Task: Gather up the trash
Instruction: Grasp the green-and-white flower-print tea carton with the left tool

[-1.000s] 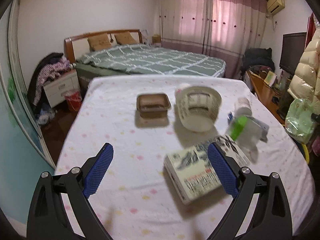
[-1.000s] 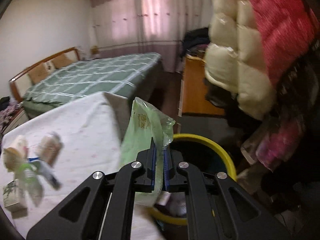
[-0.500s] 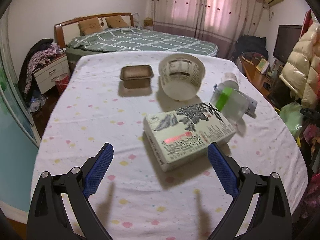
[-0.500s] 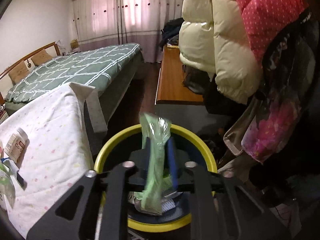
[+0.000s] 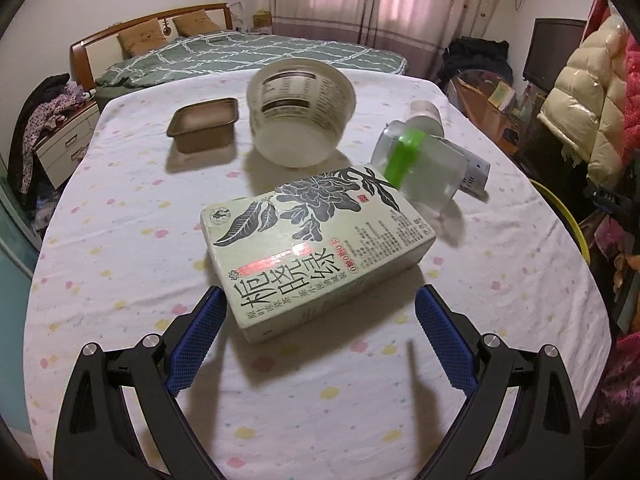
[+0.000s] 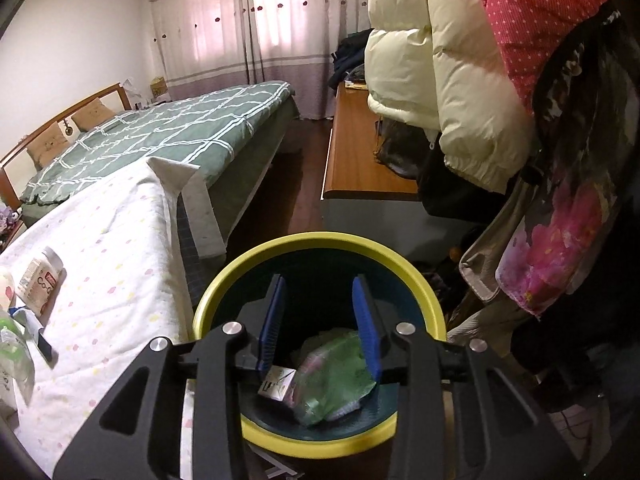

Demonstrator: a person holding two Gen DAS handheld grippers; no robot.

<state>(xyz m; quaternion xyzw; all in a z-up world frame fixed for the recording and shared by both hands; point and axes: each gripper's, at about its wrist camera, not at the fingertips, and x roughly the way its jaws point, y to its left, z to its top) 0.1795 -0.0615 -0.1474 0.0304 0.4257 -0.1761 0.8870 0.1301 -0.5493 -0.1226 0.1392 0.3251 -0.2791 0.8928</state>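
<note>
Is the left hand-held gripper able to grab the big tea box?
Probably yes. The left hand-held gripper is open wide, the tea box lies right ahead between its fingers, and nothing blocks it.

Below me the worktop point(image 5: 120, 248) wears a white cloth with pastel spots. On it lie a green tea box point(image 5: 316, 248), a brown tray point(image 5: 204, 124), a tilted paper bowl point(image 5: 300, 114), a clear cup point(image 5: 420, 170) on its side just beside the box, and a small paper cup point(image 5: 425, 114) behind that.
</note>
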